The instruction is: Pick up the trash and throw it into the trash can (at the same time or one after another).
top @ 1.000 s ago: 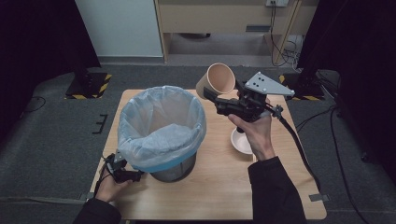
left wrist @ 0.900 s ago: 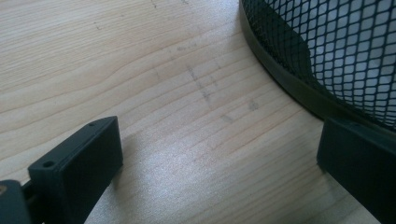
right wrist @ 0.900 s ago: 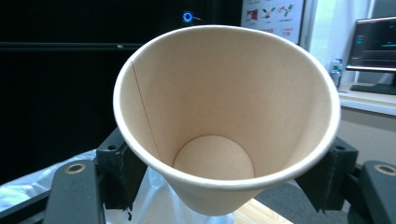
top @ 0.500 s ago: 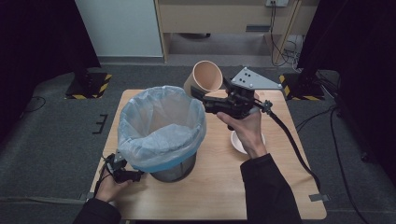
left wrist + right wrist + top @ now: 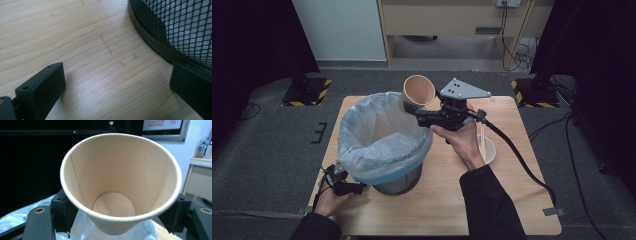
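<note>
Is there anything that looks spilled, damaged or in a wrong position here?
Nothing stands out. The paper cup in the right gripper is empty and undented, the lined bin stands upright, and the table looks dry.

— The cup?
— Matt tan paper, smooth, with a seam down the inside.
— And the bin?
— Black metal mesh, lined with a thin, glossy, crinkled plastic bag. The table is pale wood with a visible grain.
</note>
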`<state>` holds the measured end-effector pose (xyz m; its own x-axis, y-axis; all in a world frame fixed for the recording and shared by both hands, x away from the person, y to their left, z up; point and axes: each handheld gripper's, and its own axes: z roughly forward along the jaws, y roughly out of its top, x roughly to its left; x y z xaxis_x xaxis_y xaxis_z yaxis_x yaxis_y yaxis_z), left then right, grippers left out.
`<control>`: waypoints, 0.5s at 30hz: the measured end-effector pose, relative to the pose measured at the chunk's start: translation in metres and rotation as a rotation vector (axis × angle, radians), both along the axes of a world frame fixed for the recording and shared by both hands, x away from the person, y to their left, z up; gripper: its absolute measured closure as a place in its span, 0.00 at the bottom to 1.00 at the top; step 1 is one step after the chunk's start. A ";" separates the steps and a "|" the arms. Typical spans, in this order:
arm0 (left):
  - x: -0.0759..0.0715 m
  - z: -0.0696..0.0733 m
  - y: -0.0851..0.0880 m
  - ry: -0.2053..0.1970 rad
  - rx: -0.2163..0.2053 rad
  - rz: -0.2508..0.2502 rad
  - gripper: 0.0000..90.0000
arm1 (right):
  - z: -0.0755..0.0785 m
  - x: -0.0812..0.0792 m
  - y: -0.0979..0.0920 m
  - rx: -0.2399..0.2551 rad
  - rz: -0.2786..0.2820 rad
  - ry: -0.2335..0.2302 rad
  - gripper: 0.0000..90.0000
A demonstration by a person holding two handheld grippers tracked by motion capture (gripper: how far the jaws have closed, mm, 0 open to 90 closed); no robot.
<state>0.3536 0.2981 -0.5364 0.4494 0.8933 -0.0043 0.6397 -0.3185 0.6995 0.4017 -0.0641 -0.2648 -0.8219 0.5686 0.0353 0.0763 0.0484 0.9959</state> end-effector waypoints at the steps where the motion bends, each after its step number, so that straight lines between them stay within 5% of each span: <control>1: 0.000 0.000 0.000 0.000 0.000 0.000 0.00 | -0.002 0.000 0.002 -0.006 0.003 0.006 0.30; 15: 0.000 0.000 0.000 0.000 0.000 -0.001 0.00 | -0.019 0.006 0.019 -0.069 0.032 0.073 0.25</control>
